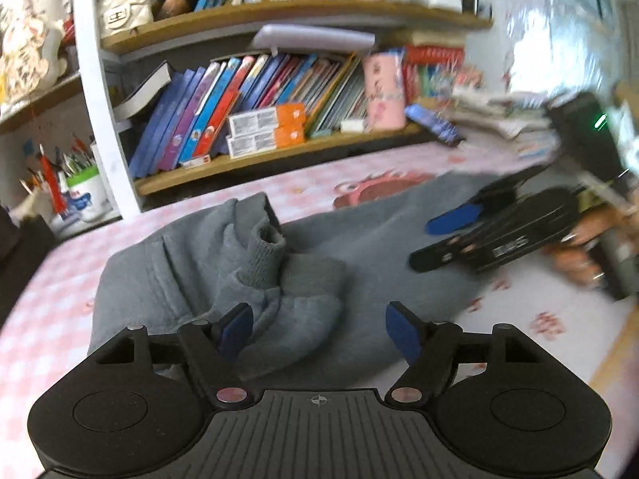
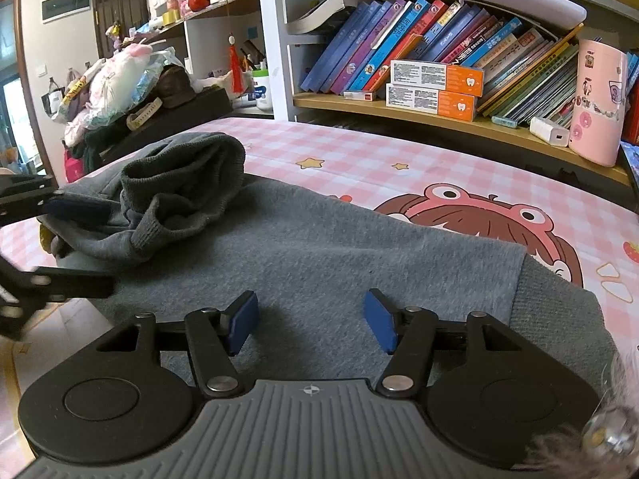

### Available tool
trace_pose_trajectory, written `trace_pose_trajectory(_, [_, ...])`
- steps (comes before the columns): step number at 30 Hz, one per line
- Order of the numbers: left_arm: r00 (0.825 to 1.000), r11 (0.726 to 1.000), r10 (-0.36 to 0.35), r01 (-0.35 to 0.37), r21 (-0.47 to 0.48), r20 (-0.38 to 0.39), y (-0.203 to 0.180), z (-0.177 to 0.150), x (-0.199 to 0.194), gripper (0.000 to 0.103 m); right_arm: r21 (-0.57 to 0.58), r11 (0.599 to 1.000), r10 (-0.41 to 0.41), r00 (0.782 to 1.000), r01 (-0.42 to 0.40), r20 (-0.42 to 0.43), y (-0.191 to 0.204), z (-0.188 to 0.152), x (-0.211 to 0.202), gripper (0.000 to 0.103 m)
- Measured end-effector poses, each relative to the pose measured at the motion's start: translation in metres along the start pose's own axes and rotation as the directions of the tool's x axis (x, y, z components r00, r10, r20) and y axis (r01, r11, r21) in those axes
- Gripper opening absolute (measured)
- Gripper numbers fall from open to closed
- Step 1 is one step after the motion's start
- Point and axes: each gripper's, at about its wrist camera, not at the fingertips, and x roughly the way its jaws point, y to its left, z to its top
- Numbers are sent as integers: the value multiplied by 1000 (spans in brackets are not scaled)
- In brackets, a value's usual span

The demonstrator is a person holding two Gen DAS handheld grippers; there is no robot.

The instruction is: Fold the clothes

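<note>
A grey sweatshirt lies spread on the pink checked tablecloth. One sleeve with a ribbed cuff is heaped on its left part. My left gripper is open just in front of that heap, with loose cloth lying below and between its blue pads, which do not press on it. In the right wrist view the left gripper shows at the left edge beside the heap. My right gripper is open over the flat grey body near the hem, gripping nothing.
A bookshelf full of books stands just behind the table, with a pink tumbler and white-and-orange boxes on its lower board. A cup of pens stands at the far left. A hand holds the right gripper.
</note>
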Motion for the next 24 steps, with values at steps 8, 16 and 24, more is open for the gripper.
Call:
trace_pose_trajectory(8, [984,975,84,-48,-218,157,52,-4,-41,75,228,944,229,972,-237,59,0,20,-10,60])
trace_pose_trajectory(16, [984,966,112,-76,-249,135,67,-24,-43,75,516,771,434,901,-373,1,21,41,38,80])
trace_pose_trajectory(24, [982,988,154,-152,-28,111,43,-37,-46,75,672,659,467,884,-339,-11,30,54,72,38])
